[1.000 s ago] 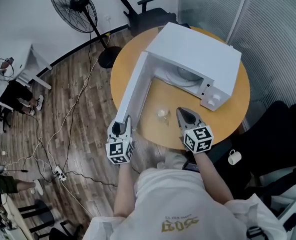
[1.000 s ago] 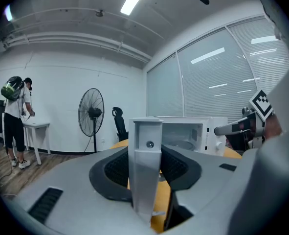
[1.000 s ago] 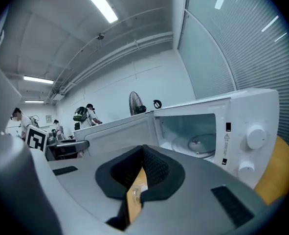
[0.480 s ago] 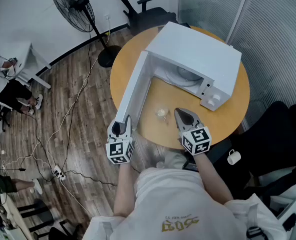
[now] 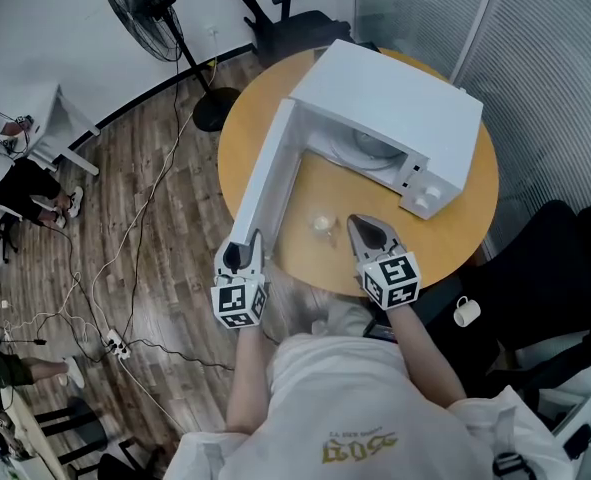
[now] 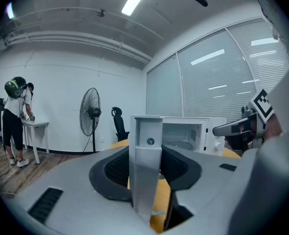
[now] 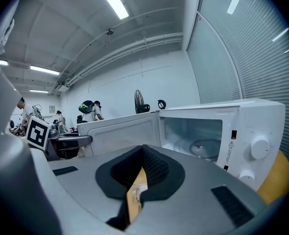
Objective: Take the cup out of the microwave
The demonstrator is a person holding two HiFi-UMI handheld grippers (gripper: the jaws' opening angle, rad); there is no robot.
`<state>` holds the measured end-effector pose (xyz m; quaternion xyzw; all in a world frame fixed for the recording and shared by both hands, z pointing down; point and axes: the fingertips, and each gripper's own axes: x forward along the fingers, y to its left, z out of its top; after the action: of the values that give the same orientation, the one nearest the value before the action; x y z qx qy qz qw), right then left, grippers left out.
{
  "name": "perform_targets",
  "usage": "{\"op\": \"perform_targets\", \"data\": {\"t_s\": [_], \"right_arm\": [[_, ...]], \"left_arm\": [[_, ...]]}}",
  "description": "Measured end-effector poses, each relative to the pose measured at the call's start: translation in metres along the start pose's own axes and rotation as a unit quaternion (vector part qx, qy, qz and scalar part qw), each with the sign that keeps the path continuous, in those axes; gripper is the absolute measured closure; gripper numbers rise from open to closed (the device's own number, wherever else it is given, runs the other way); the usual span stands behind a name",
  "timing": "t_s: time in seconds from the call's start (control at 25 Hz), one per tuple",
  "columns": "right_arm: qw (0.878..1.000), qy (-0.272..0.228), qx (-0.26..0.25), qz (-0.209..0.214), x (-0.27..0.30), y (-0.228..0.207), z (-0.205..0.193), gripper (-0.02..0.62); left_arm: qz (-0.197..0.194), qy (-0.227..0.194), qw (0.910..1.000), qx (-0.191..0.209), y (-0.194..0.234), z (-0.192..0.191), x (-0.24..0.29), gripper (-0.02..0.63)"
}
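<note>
While clamping the edge of the open microwave door (image 6: 145,155) in the left gripper (image 5: 243,253), held the right gripper (image 5: 365,230) clenched on nothing. Found the cup (image 5: 323,226) already outside the microwave (image 5: 395,108), on the table (image 5: 465,223), just beside the right jaws and between both grippers. Judged the removal step complete. Expected the next move to call for releasing or swinging the door shut, clear of the cup.

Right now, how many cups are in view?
2: a small cup on the table before the open microwave, and a white mug off the table at the right. Others may be hidden.
</note>
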<state>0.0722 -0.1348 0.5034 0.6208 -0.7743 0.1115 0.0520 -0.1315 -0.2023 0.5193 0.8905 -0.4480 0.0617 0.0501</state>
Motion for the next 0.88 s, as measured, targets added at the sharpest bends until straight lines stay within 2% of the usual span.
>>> {"op": "perform_targets", "data": {"t_s": [0.56,0.76,0.88], "right_arm": [[1.000,0.008,0.007,-0.009,0.001,-0.005,-0.007,0.584],[0.999,-0.002,0.040,-0.014,0.001,-0.010,-0.007,0.584],[0.999,-0.002,0.043,-0.015,0.001,-0.011,-0.006,0.584]], "left_arm": [[-0.009,-0.004,0.9999,-0.006,0.001,0.000,0.000,0.428],[-0.013,-0.005,0.9999,-0.009,0.001,0.000,0.000,0.428],[-0.015,-0.007,0.9998,-0.010,0.002,0.001,0.000,0.428]]}}
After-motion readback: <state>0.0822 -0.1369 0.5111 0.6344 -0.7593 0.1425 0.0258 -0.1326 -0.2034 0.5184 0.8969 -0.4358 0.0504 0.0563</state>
